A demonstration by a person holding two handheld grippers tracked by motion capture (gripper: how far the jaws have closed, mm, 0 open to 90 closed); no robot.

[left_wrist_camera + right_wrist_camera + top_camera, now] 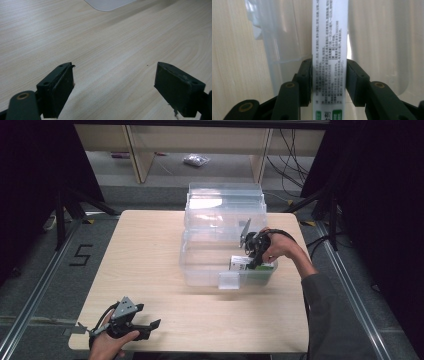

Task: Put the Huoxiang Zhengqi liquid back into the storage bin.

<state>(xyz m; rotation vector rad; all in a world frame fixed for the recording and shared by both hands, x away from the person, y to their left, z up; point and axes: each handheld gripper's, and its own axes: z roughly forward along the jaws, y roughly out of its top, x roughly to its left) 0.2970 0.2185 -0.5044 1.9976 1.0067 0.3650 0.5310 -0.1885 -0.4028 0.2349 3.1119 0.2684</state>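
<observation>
A narrow white box with small black print and green marks (329, 37) stands between my right gripper's (329, 77) jaws, and both pads lie against its sides. From the high view, the right gripper (254, 257) reaches down into a clear plastic bin (200, 270) on the table's right half, with the white and green box (240, 264) low by the bin's front right corner. My left gripper (152, 327) rests low at the table's front left edge. Its jaws (115, 82) stand wide apart over bare wood with nothing between them.
The bin's clear lid (225, 202) lies open behind it toward the table's far edge. A clear latch tab (229, 281) hangs on the bin's front wall. The light wooden table (150, 250) has free room to the left. Dark stands and cables flank the table.
</observation>
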